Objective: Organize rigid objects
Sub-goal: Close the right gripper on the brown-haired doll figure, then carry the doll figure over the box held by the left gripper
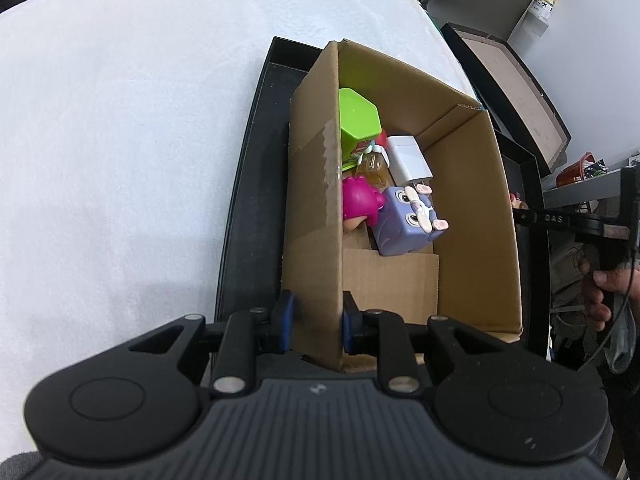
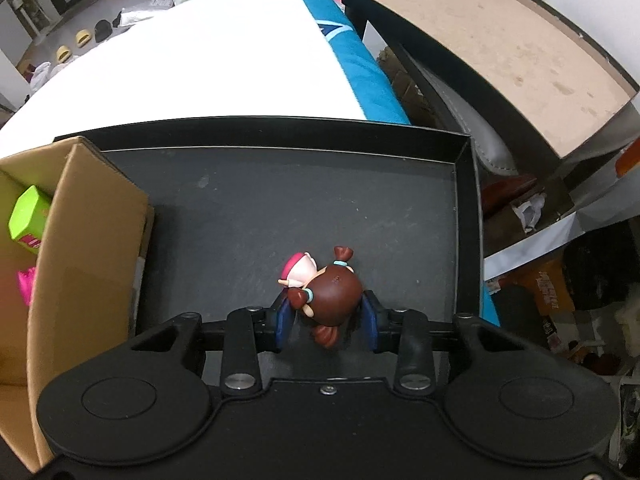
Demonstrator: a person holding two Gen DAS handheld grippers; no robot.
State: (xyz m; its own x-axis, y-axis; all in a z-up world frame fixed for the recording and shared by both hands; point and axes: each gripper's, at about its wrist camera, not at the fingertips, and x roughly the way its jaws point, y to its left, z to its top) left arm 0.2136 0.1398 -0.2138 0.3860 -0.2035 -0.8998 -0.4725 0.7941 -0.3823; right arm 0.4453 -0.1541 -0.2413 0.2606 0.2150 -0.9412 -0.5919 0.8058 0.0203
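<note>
Left gripper (image 1: 316,320) clamps cardboard box (image 1: 476,216) near wall, blue pads pressing both faces. Right gripper (image 2: 328,320) jaws part-open, flanking brown-haired doll figurine (image 2: 332,292) on black tray (image 2: 468,208) floor; contact unclear. Bare tray floor ahead, up to far rim.

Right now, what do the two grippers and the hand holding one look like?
Both grippers, left and right, are matte black with ribbed tops, round side discs, silver screws and blue finger pads. From the left view, the right one's side reads "DAS"; a bare hand grips its handle, thin cable alongside.
</note>
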